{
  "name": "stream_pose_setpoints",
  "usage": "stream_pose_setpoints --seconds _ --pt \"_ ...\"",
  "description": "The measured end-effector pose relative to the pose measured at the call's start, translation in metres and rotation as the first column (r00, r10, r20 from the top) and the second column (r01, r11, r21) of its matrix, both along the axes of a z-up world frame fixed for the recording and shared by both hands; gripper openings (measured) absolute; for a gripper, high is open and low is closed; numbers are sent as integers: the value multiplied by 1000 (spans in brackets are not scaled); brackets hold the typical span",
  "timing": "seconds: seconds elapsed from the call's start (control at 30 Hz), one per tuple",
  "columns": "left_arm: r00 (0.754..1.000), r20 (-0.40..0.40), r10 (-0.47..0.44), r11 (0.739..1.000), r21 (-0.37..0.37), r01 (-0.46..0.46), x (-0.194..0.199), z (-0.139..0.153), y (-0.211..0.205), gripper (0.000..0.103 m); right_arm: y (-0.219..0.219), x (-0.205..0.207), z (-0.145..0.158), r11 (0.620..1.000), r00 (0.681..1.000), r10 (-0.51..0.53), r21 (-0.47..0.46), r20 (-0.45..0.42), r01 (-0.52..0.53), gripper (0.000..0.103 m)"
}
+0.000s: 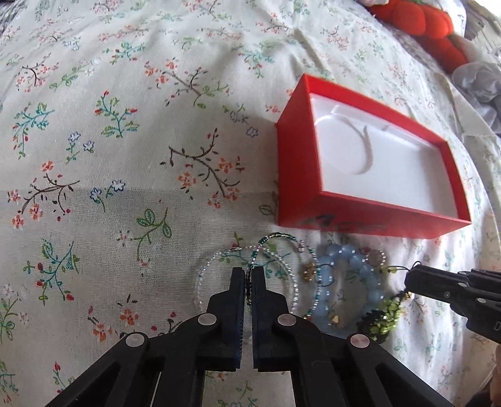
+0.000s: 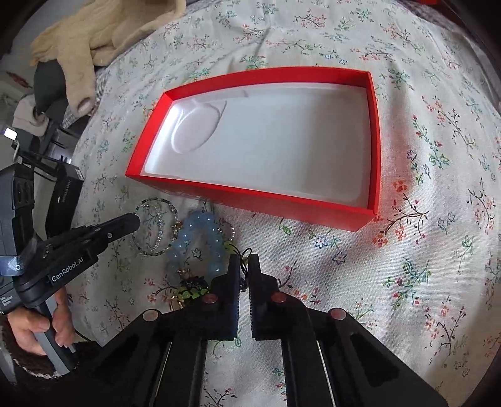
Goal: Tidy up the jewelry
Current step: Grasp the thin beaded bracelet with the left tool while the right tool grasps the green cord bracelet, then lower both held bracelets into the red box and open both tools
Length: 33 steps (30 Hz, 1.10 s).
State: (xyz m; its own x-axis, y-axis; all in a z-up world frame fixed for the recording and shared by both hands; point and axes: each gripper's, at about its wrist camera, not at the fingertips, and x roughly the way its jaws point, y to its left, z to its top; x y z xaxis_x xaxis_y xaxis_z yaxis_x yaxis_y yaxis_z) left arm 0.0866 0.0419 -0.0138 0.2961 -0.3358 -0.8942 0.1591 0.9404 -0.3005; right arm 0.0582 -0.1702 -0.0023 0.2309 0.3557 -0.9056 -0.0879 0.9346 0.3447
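A flowered bedsheet [image 1: 125,156] covers the bed, and everything here is placed against the red box [image 1: 369,216] lying open on it, its white lining [image 2: 281,141] bare.

Just in front of the box's near wall, toward its left end, lies a tangle of jewelry. Leftmost are thin seed-bead bracelets [image 1: 219,269], clear and green loops overlapping on the sheet. The left gripper [image 1: 249,275] points steeply down onto them, its jaws drawn together on a beaded strand that runs up between the tips. In the right wrist view a hand [image 2: 40,325] grips that tool's handle, left of the box and nearer the camera.

Next to the right, still in front of the box, sits a bracelet of large pale blue beads [image 1: 360,272], touching the thin loops. Beside it lies a green and black beaded charm [image 1: 385,316] with a thin black cord [image 2: 245,266].

The right gripper [image 2: 245,269] comes down just before the box's near wall, jaws closed on that black cord, the green beads lying just left of its fingers.

Beyond the box's far right corner, well apart, sits a red plush toy [image 1: 429,28].
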Motion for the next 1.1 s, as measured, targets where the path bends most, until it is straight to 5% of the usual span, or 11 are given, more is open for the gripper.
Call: stream_pose_setpoints --seconds 0.6,1.1 --pt "988 156 1 995 -100 15 -17 63 -15 0 -10 -19 69 994 986 -31 107 166 14 5" --pt "969 245 16 950 -306 61 1 93 -49 0 -43 -3 115 976 946 -157 189 284 105 5"
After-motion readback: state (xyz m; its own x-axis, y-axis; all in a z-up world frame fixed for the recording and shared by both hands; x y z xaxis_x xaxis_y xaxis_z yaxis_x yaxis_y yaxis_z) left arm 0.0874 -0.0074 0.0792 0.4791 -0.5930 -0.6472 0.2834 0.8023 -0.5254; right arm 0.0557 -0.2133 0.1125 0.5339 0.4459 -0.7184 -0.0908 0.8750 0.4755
